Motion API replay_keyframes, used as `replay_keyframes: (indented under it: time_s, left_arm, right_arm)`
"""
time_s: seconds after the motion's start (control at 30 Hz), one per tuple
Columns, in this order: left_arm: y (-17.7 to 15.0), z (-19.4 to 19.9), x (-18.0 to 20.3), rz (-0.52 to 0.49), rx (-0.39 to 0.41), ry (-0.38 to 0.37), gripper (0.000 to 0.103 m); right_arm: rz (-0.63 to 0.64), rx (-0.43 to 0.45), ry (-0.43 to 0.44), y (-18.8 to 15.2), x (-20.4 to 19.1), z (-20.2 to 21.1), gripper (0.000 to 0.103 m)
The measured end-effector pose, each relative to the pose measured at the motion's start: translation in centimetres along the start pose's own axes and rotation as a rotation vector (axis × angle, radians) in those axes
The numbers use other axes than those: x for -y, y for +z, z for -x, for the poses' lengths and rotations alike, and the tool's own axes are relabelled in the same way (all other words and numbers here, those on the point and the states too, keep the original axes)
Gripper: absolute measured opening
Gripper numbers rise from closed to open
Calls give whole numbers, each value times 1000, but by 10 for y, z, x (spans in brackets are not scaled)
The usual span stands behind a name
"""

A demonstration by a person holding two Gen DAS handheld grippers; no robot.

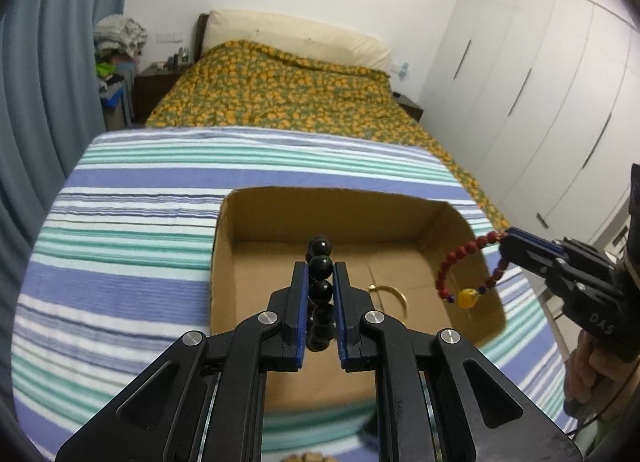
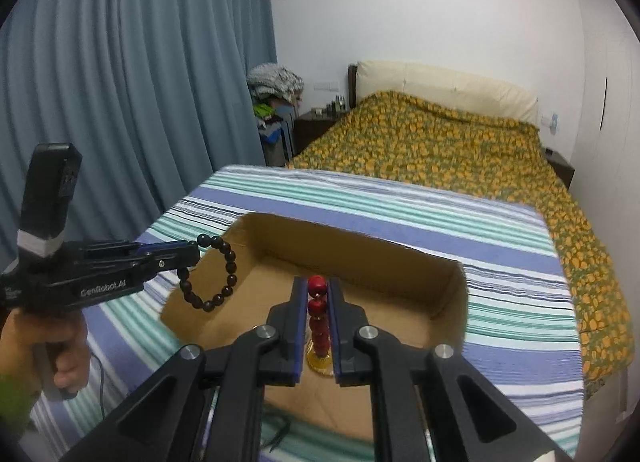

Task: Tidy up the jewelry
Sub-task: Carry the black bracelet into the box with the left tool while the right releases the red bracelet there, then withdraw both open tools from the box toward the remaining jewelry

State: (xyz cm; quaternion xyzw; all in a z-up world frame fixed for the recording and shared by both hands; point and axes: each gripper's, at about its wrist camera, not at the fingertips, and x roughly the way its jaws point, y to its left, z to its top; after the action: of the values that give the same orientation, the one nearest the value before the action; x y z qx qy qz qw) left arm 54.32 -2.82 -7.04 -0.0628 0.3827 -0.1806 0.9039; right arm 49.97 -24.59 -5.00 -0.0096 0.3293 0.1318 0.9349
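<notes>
R gripper (image 2: 319, 294) clamped on red bead bracelet (image 2: 319, 320) over cardboard box (image 2: 448, 294); L gripper (image 2: 194, 252) w/ black bead bracelet (image 2: 216, 274) at box's left edge.

A glossy black bead bracelet (image 1: 320, 294) is seen against a plain brown cardboard box (image 1: 224, 246). A dark red bead bracelet (image 1: 466, 270) (with one amber-yellow bead) is shown. The surface (image 1: 132, 229) is striped blue, mint and white; the bedspread (image 1: 280, 93) is patterned orange on green; the curtain (image 2: 120, 101) is grey-blue.
</notes>
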Motion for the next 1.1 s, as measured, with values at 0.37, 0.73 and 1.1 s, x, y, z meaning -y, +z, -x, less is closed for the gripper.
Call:
replay_keyframes:
  time_s: [0.37,0.73,1.1]
  left_arm:
    - [1,-48,3,-32,-79,78,12]
    - [-16,26,11,-34,34,139,87]
    - [-115,148,32,-150,51,173,99]
  right_arm:
    - [-78,-148,-14,8,40,-83,11]
    - [-84,5,-74,-6,27,6,50]
    - [5,47,-100,-81,-25,119,58]
